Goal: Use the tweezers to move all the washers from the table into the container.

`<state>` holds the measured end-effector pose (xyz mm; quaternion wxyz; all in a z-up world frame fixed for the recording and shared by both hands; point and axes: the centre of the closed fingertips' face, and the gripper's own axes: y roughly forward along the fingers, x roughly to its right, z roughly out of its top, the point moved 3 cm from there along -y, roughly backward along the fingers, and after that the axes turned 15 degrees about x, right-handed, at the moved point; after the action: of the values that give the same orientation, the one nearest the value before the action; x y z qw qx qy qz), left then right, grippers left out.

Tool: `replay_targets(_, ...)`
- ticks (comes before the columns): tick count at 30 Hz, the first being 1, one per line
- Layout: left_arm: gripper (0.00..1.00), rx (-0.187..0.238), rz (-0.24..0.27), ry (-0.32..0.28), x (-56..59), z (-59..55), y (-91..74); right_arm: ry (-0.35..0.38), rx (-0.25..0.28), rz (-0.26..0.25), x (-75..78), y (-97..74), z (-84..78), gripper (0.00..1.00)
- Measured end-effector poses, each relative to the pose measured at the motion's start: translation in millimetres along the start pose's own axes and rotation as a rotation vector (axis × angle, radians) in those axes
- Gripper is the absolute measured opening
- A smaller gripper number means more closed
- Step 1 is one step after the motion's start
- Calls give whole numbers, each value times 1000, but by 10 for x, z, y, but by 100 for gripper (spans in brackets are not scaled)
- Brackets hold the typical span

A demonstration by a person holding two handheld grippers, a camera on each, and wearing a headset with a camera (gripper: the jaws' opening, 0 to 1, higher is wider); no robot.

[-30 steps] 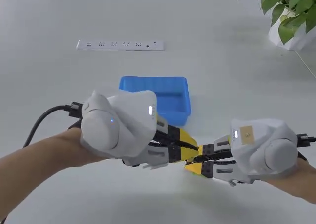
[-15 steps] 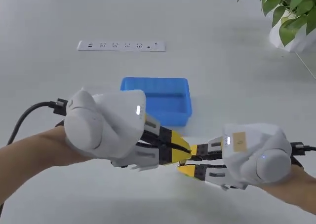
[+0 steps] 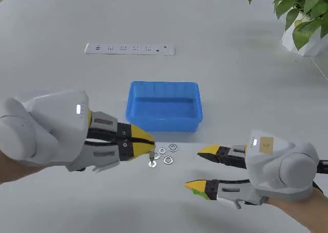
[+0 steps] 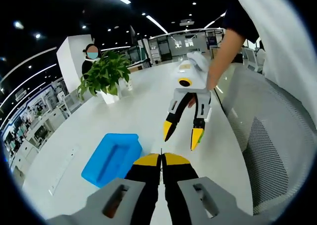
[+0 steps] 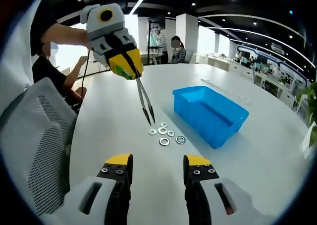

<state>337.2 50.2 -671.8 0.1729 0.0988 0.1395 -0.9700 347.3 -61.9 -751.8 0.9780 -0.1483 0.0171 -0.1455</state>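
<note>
Far left in the head view, the left gripper [image 3: 149, 142] has its jaws pinched together on the tweezers [image 5: 144, 103]. Their tips hang just over the near edge of the washers [image 3: 165, 154], which sit loose on the white table [image 3: 246, 63] just below centre frame. Right behind them is the blue container [image 3: 164, 107], with nothing in it that I can see. Lower right, the right gripper [image 3: 197, 167] has its jaws spread apart, holding nothing. Looks like the first pick to me, so next up is dropping the tips around one washer and squeezing gently.
</note>
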Motion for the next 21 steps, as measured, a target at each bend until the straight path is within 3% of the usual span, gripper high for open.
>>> replay_targets(6, 5, 8, -8, -26, -9, -48, 28, 31, 23, -18, -36, -35, 27, 44)
replay_targets(9, 5, 31, -14, -72, 28, -62, 51, 27, 20, -7, -65, -35, 9, 44)
replay_targets(13, 5, 25, -1, -81, 41, -119, 42, 26, 3, 6, -92, -35, -46, 44)
replay_targets(21, 5, 32, 16, -94, 19, -118, 17, 34, 5, 15, -108, 2, -41, 44)
